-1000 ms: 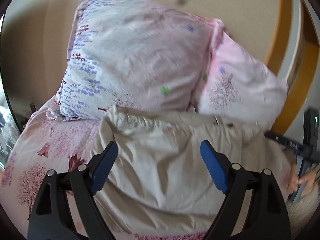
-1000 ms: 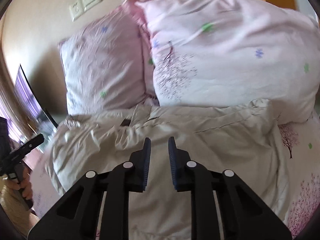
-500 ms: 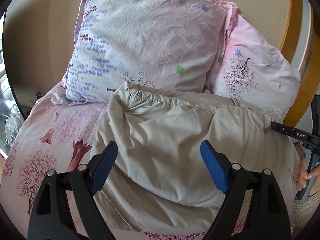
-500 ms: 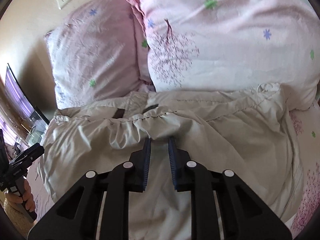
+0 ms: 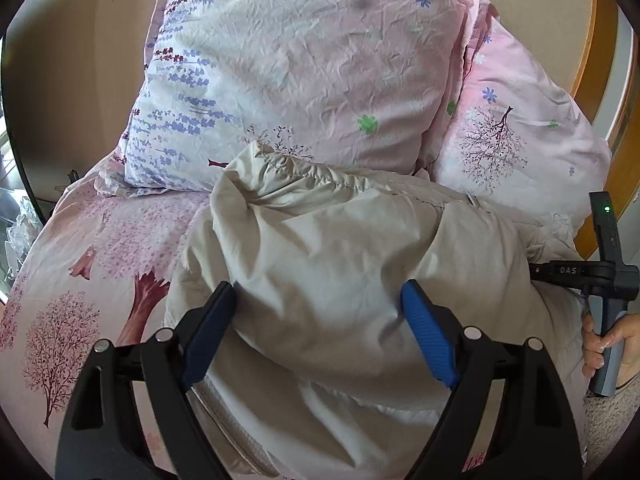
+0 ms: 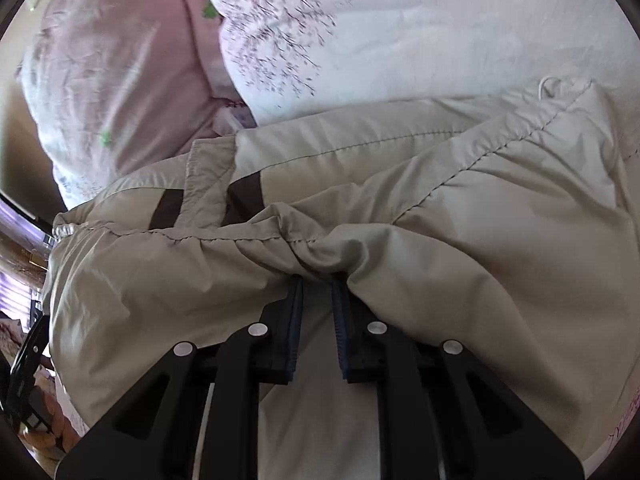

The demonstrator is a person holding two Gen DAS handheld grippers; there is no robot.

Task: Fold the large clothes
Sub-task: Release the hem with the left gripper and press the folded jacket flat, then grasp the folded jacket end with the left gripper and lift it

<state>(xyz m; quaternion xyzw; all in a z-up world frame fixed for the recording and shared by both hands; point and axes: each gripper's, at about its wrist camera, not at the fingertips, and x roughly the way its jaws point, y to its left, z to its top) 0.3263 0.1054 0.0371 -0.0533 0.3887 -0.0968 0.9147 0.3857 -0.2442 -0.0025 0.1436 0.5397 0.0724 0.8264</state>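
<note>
My right gripper (image 6: pixel 318 280) is closing on the beige jacket (image 6: pixel 460 248) hem; my left gripper (image 5: pixel 318 298) gapes over its bulk. Folding looks barely begun.

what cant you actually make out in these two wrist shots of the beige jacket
- Right gripper: the beige jacket bunches over its fingertips as the jaws close, hiding any pinch.
- Left gripper: jaws wide; whether the pads press the jacket is unclear.
- Jacket's lower part: cut off by both views' bottom edges and gripper frames.
- Pillows: print motion-blurred in the right wrist view.
</note>
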